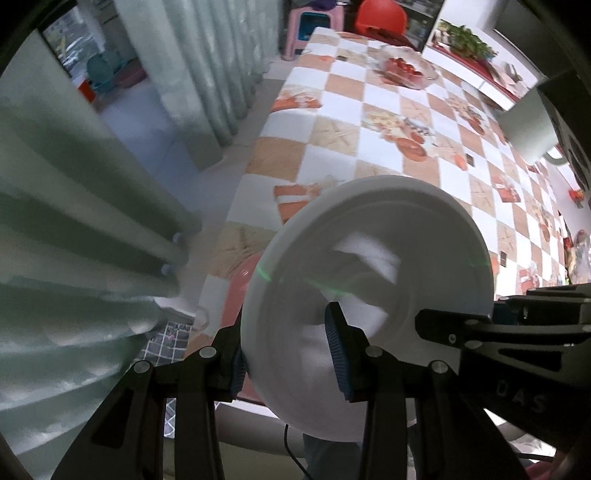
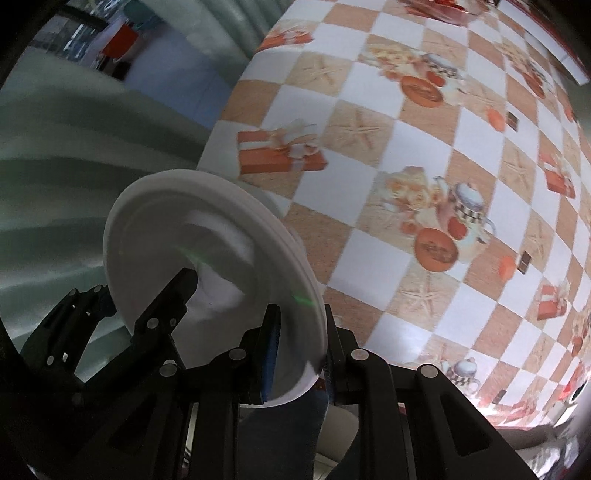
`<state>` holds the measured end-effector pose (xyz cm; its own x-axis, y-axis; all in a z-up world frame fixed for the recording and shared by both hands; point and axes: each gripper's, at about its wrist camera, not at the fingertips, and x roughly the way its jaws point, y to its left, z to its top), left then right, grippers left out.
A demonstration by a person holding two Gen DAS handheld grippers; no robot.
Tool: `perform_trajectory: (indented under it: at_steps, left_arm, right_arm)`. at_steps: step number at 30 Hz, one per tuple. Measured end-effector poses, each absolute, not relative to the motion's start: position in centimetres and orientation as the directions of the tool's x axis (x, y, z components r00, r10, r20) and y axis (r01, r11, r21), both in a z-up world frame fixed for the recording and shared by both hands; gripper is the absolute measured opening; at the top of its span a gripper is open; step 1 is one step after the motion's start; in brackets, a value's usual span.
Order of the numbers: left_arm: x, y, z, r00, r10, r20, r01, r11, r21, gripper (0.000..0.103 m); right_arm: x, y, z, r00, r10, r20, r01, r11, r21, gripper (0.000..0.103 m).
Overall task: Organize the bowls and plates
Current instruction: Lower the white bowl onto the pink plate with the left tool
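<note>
A white plate (image 1: 373, 258) stands tilted on edge in the air near the front edge of the checkered table (image 1: 380, 107). My left gripper (image 1: 290, 358) is shut on the plate's lower rim. My right gripper (image 1: 436, 325) enters from the right and grips the same plate's rim. In the right wrist view the plate (image 2: 166, 236) appears as a stack of white plates, with my right gripper (image 2: 299, 354) shut on its lower rim and my left gripper (image 2: 184, 284) holding the far side.
A glass bowl of red fruit (image 1: 406, 68) sits at the far end of the table. A white cup (image 1: 532, 129) is at the right. Green curtains (image 1: 74, 221) hang on the left. A red chair (image 1: 380, 16) and pink stool (image 1: 310, 26) stand beyond.
</note>
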<state>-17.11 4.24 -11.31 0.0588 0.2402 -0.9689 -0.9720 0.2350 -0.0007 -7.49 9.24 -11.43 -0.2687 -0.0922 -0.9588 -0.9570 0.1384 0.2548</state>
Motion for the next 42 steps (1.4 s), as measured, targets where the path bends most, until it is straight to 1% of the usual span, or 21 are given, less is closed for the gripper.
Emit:
perform_trajectory:
  at_steps: [8, 16, 24, 27, 28, 29, 30, 32, 33, 34, 35, 36, 37, 39, 41, 42]
  left_arm:
    - [-19.3, 3.7, -12.8, 0.024, 0.204, -0.979, -0.982, 0.190, 0.015, 0.041]
    - [-19.9, 3.7, -14.5, 0.004, 0.167, -0.986, -0.983, 0.179, 0.027, 0.041]
    - [-19.7, 3.6, -15.8, 0.004, 0.149, -0.989, -0.981, 0.195, 0.025, 0.041]
    - [-19.9, 3.5, -15.8, 0.005, 0.156, -0.988, -0.981, 0.194, 0.026, 0.043]
    - [-19.9, 3.4, -15.8, 0.003, 0.160, -0.987, -0.980, 0.195, 0.028, 0.046]
    - [-20.0, 3.4, -15.7, -0.003, 0.167, -0.986, -0.980, 0.194, 0.036, 0.053]
    - [-20.1, 3.3, -15.7, -0.013, 0.176, -0.984, -0.980, 0.191, 0.047, 0.058]
    - [-20.4, 3.3, -15.6, -0.018, 0.185, -0.983, -0.982, 0.184, 0.053, 0.072]
    - [-20.6, 3.2, -15.5, -0.012, 0.188, -0.982, -0.982, 0.182, 0.047, 0.075]
    - [-20.7, 3.2, -15.4, -0.010, 0.192, -0.981, -0.982, 0.183, 0.045, 0.078]
    - [-20.8, 3.0, -15.1, -0.002, 0.204, -0.979, -0.982, 0.186, 0.041, 0.078]
    - [-20.8, 2.9, -14.8, 0.003, 0.213, -0.977, -0.981, 0.191, 0.039, 0.079]
    - [-20.8, 2.8, -14.6, 0.007, 0.221, -0.975, -0.980, 0.197, 0.037, 0.079]
    - [-20.6, 2.5, -13.8, 0.021, 0.248, -0.968, -0.976, 0.215, 0.034, 0.082]
    - [-20.4, 2.3, -13.1, 0.026, 0.262, -0.965, -0.972, 0.234, 0.038, 0.087]
    - [-20.3, 2.3, -12.8, 0.033, 0.266, -0.963, -0.969, 0.244, 0.034, 0.088]
  right_arm:
    - [-9.8, 9.7, -13.3, -0.274, -0.137, -0.952, -0.960, 0.093, 0.263, 0.023]
    - [-10.8, 10.5, -16.0, -0.282, -0.172, -0.944, -0.959, 0.083, 0.271, 0.023]
    - [-10.7, 10.5, -16.6, -0.273, -0.169, -0.947, -0.961, 0.084, 0.262, 0.023]
    - [-10.6, 10.4, -16.8, -0.289, -0.176, -0.941, -0.957, 0.090, 0.277, 0.023]
    - [-10.7, 10.2, -17.0, -0.284, -0.175, -0.943, -0.958, 0.089, 0.272, 0.023]
    - [-10.7, 10.2, -17.0, -0.284, -0.175, -0.943, -0.958, 0.089, 0.272, 0.023]
    - [-10.6, 10.2, -16.9, -0.278, -0.174, -0.945, -0.960, 0.087, 0.266, 0.023]
    - [-10.3, 10.2, -16.8, -0.277, -0.167, -0.946, -0.960, 0.091, 0.264, 0.025]
    - [-10.0, 10.2, -16.6, -0.280, -0.164, -0.946, -0.959, 0.097, 0.267, 0.030]
    - [-9.9, 10.1, -16.3, -0.283, -0.156, -0.946, -0.958, 0.101, 0.270, 0.054]
    - [-9.7, 10.1, -16.0, -0.286, -0.143, -0.948, -0.957, 0.099, 0.273, 0.082]
    - [-9.6, 10.1, -15.4, -0.287, -0.125, -0.950, -0.956, 0.093, 0.277, 0.089]
    - [-9.4, 10.1, -14.5, -0.279, -0.099, -0.955, -0.959, 0.079, 0.272, 0.089]
    - [-9.3, 10.2, -14.1, -0.276, -0.091, -0.957, -0.960, 0.072, 0.270, 0.089]
    - [-9.2, 10.3, -13.0, -0.261, -0.071, -0.963, -0.964, 0.060, 0.258, 0.089]
    - [-9.1, 10.2, -12.6, -0.250, -0.060, -0.966, -0.967, 0.054, 0.247, 0.089]
